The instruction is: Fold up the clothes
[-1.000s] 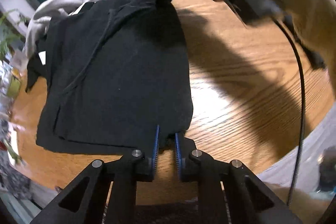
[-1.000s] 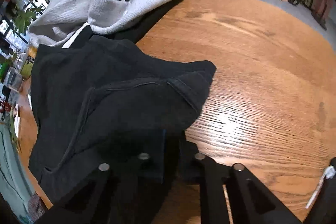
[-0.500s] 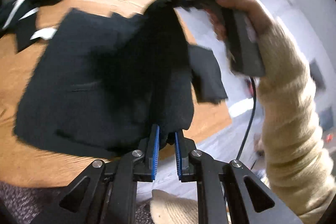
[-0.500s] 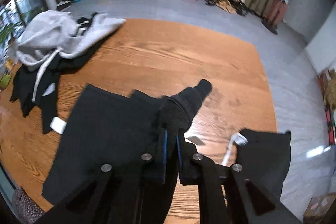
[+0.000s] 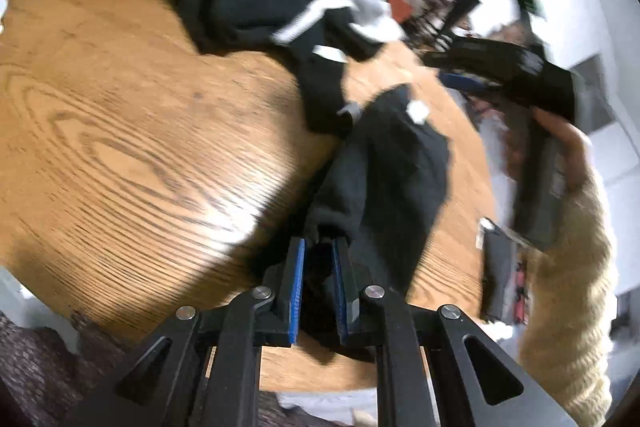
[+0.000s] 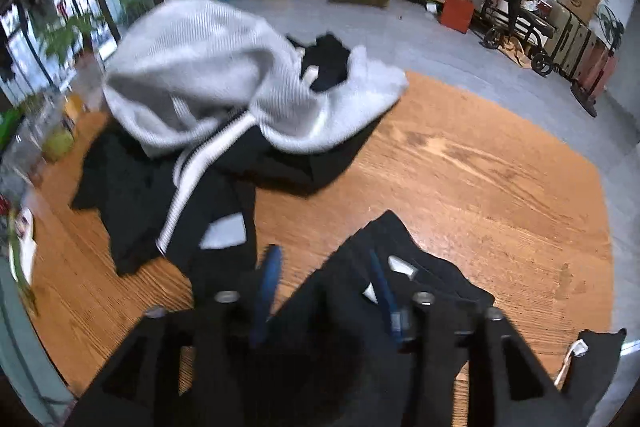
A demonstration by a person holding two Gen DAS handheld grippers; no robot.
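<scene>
1. I count two grippers. My left gripper [image 5: 319, 259] sits low over the near edge of the desk [image 5: 132, 131], and its two blue-padded fingers [image 5: 297, 283] are clenched on a bunched edge of the black garment [image 5: 396, 179].
2. That garment runs from my left fingers out across the desk, rumpled, one white tag [image 5: 418, 111] showing near its far end.
3. My right gripper [image 6: 324, 291] is above the same black garment [image 6: 432, 287]. Its two fingers [image 6: 267, 287] stand wide apart — released, with nothing pinched between them. The cloth lies under and between them; I cannot tell whether the pads touch it.
4. In the left view I see the right gripper [image 5: 516, 75] from outside, blurred, held in one hand [image 5: 568, 151] with a cream knit sleeve [image 5: 572, 311].
5. One pile [image 6: 224, 131] lies at the far left of the desk: one grey-white ribbed knit [image 6: 216, 75] draped over black clothing [image 6: 132, 195] with a white-striped trim. How many black pieces lie in it I cannot tell.
6. The pile's near edge lies just beside the garment's far end in the left view; whether they touch I cannot tell.
7. Past the desk, the grey floor [image 6: 440, 39] carries boxes, bags and a cart along the wall — too many and too small to count.
</scene>
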